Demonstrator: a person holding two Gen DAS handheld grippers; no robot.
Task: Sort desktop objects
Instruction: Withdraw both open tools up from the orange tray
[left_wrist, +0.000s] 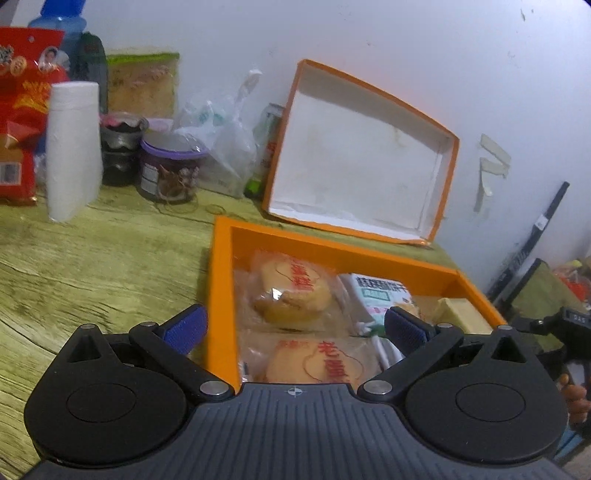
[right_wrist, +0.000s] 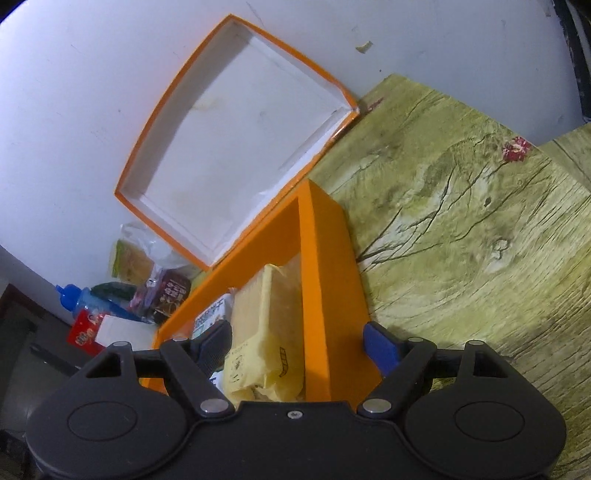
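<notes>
An open orange box (left_wrist: 221, 280) lies on the green wood-pattern table. It holds two wrapped round cakes (left_wrist: 291, 295), a white-green carton (left_wrist: 380, 291) and a yellow wrapped block (left_wrist: 461, 314). Its orange lid (left_wrist: 365, 155) leans against the wall behind it. My left gripper (left_wrist: 295, 328) is open and empty, its jaws straddling the box's left wall. My right gripper (right_wrist: 299, 347) is open and empty, its jaws straddling the box's right wall (right_wrist: 328, 280), with the yellow block (right_wrist: 262, 332) between the fingers. The lid also shows in the right wrist view (right_wrist: 240, 136).
At the back left stand a white paper roll (left_wrist: 74, 147), a purple-lidded jar (left_wrist: 170, 166), a dark jar (left_wrist: 118, 151), plastic bags (left_wrist: 218, 144), red snack bags (left_wrist: 22, 110) and a blue bottle (left_wrist: 62, 22). Table surface (right_wrist: 461, 221) spreads right of the box.
</notes>
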